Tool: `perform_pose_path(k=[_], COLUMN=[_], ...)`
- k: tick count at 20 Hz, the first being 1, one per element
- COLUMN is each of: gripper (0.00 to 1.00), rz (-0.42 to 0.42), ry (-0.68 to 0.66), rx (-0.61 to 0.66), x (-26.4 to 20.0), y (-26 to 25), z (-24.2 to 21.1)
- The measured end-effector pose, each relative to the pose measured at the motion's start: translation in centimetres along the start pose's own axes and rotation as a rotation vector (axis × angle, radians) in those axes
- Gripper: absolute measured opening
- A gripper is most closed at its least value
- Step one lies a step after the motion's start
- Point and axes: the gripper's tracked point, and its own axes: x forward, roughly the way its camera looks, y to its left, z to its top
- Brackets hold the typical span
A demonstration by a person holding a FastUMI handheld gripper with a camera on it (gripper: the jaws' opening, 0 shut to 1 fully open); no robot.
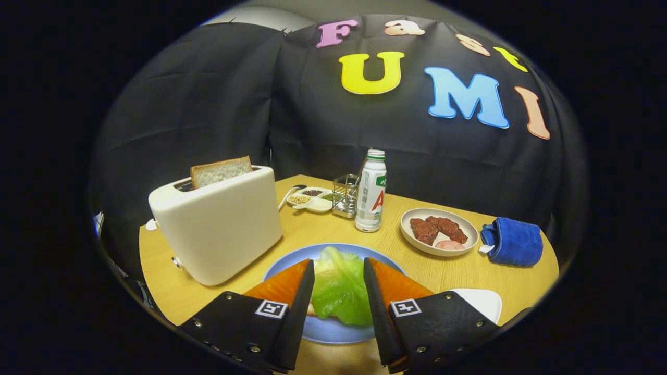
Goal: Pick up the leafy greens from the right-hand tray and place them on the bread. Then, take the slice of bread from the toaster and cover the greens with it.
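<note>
A green leaf (341, 289) lies on the blue plate (328, 332), between my fingers. A sliver of the bread (311, 311) under it peeks out by the left finger. My gripper (338, 260) stands open astride the leaf, with the leaf's edges running behind the fingers. A second bread slice (221, 171) sticks up from the slot of the white toaster (219, 229), which stands left of the plate and beyond the left finger. The white tray (482, 301) lies right of the plate, half hidden by the right finger.
Behind the plate stand a white bottle (371, 192), a wire holder (345, 195) and a small dish of seeds (311, 199). A round plate with meat (439, 232) and a folded blue cloth (513, 242) lie to the right on the wooden table (172, 281).
</note>
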Motion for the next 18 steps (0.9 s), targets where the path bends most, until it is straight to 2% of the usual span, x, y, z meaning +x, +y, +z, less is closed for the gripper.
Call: perform_pose_path(k=[10,13,15,18], gripper=[0.58,0.58,0.58,0.58], rz=[-0.018,-0.016,-0.037,-0.007], ry=[-0.186,-0.242,-0.246,-0.243], rx=[0.039,0.106,0.15,0.124], x=[-3.6,-4.3,-4.4,-4.3], y=[3.6,5.4,6.5,9.4], z=[3.1,4.5,5.0,5.7])
